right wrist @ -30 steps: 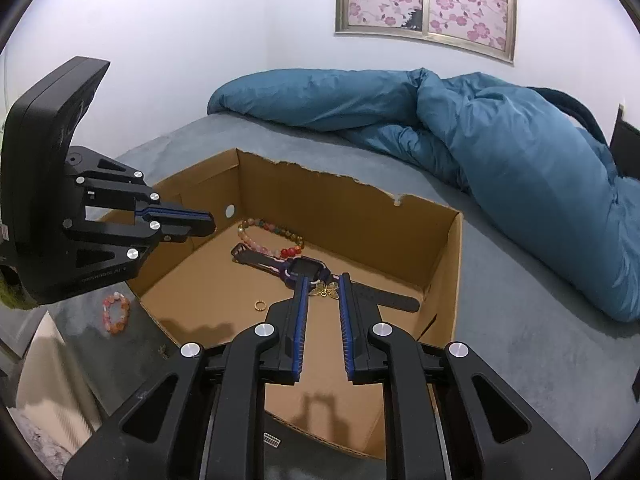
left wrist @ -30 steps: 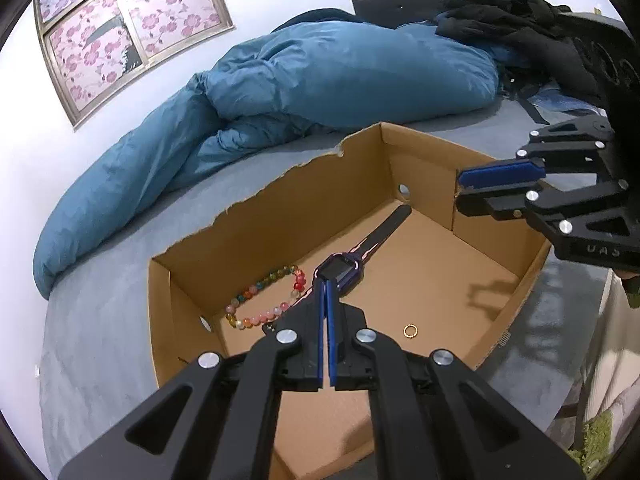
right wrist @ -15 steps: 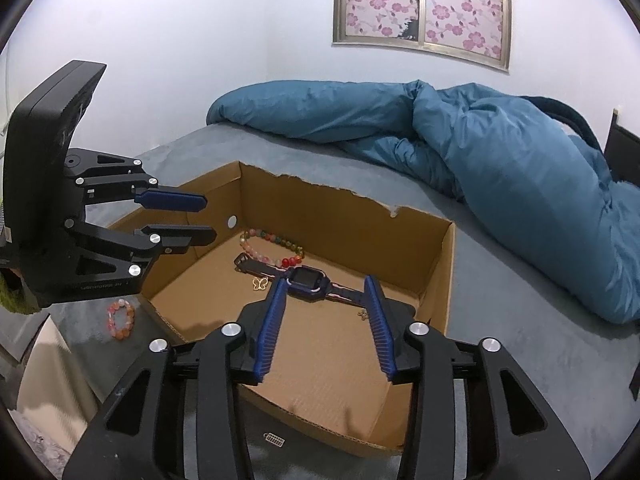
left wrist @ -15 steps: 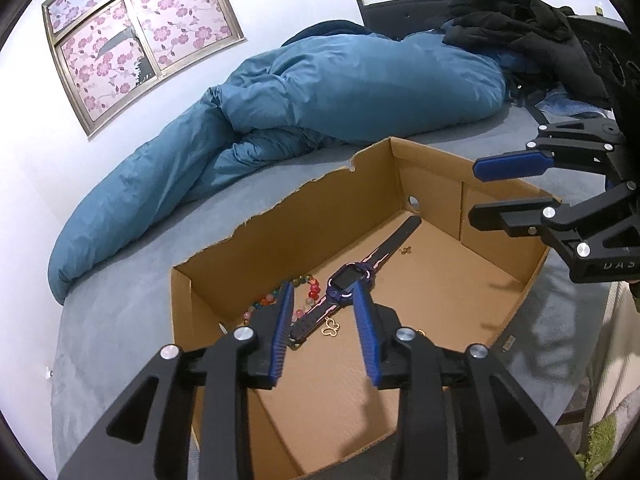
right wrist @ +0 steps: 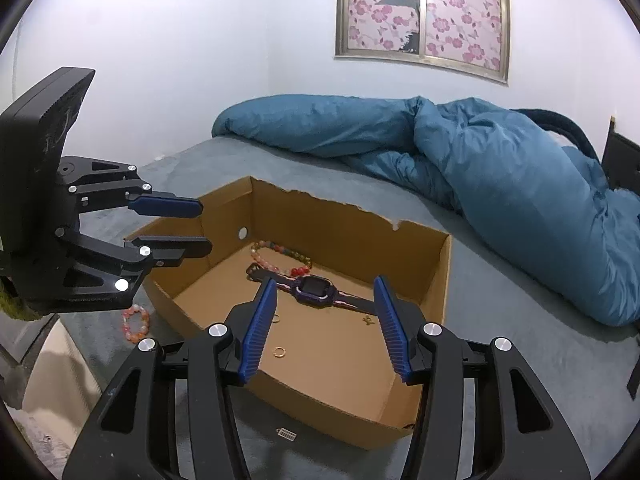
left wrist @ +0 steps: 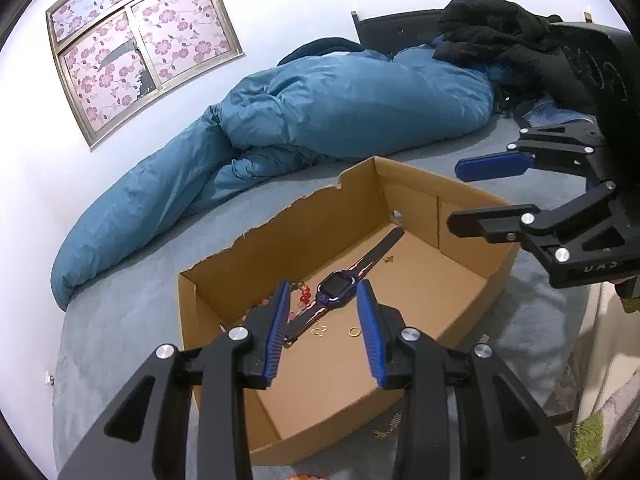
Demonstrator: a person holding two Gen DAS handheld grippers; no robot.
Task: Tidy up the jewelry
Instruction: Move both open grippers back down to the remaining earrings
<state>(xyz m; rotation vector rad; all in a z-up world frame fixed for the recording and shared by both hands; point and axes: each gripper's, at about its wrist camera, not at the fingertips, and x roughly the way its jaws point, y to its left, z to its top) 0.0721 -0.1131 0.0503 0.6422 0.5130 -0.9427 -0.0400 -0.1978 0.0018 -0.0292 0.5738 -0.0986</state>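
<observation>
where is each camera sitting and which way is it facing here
Left wrist: sits on the left gripper, looks down into the cardboard box; its own jaws, opening, hold nothing; the right gripper shows at right.
Right wrist: sits on the right gripper, faces the box from the other end; its jaws, opening, hold nothing; the left gripper shows at left.
Shared: purple smartwatch, bead bracelet, blue duvet.

Each hand-held gripper, left (left wrist: 324,304) and right (right wrist: 324,300), is black angular plastic with silver screws and ribbed blue pads (right wrist: 258,334) (faint embossed lettering).
</observation>
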